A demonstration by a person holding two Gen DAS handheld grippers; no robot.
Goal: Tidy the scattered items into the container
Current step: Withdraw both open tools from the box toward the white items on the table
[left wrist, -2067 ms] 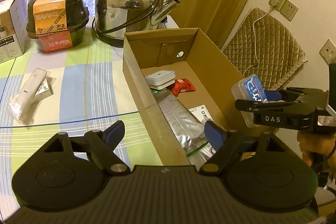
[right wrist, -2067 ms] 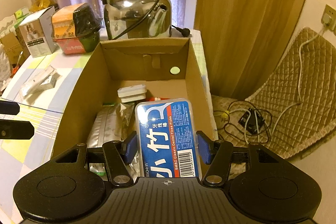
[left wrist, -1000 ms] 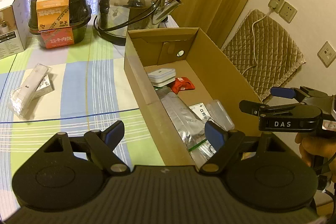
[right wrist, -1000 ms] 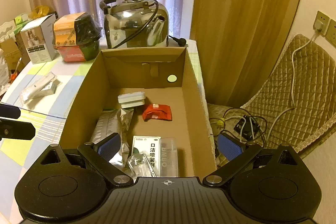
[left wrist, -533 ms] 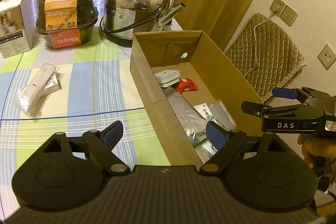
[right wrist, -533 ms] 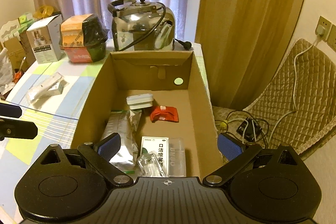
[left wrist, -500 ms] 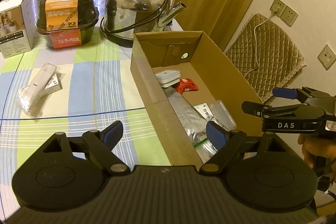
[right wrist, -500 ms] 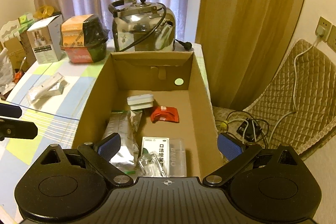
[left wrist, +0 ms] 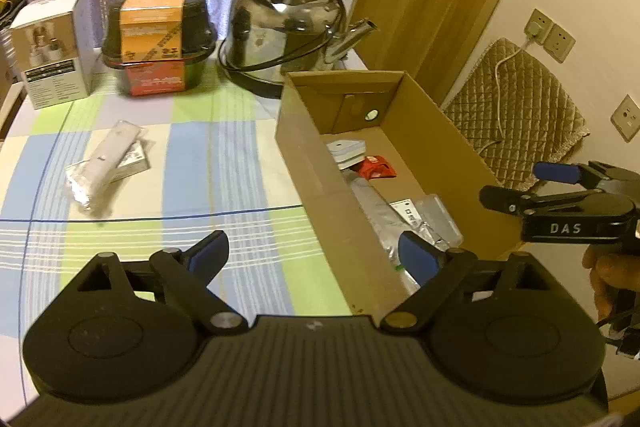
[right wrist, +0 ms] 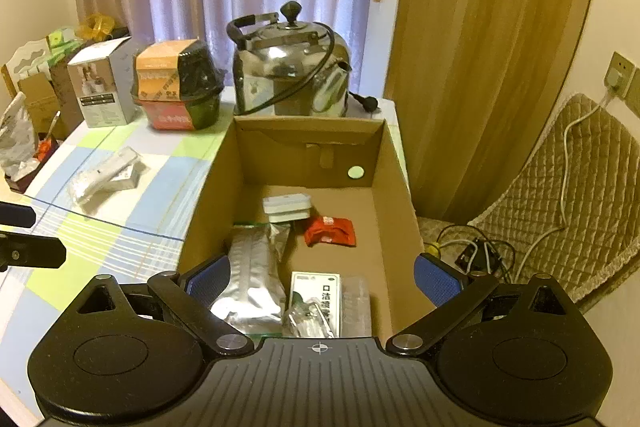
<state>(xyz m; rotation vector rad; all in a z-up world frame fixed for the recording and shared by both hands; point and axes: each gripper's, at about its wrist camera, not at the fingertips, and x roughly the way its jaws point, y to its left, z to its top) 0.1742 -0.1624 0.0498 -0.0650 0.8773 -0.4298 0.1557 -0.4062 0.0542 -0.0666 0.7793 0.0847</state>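
An open cardboard box stands on the checked tablecloth. Inside lie a silver foil pouch, a white case, a red packet and the clear floss box beside a green-and-white card. A white wrapped packet lies on the cloth left of the box. My left gripper hangs open over the box's near left wall. My right gripper is open and empty above the box's near end; it also shows at the right of the left wrist view.
At the table's back stand a steel kettle with its cord, a black food tub with an orange label and a white carton. A quilted pad, cables and wall sockets lie to the right of the table.
The right gripper opened and let the floss box fall into the cardboard box, then drew back and up. The left gripper has pulled back and turned a little left.
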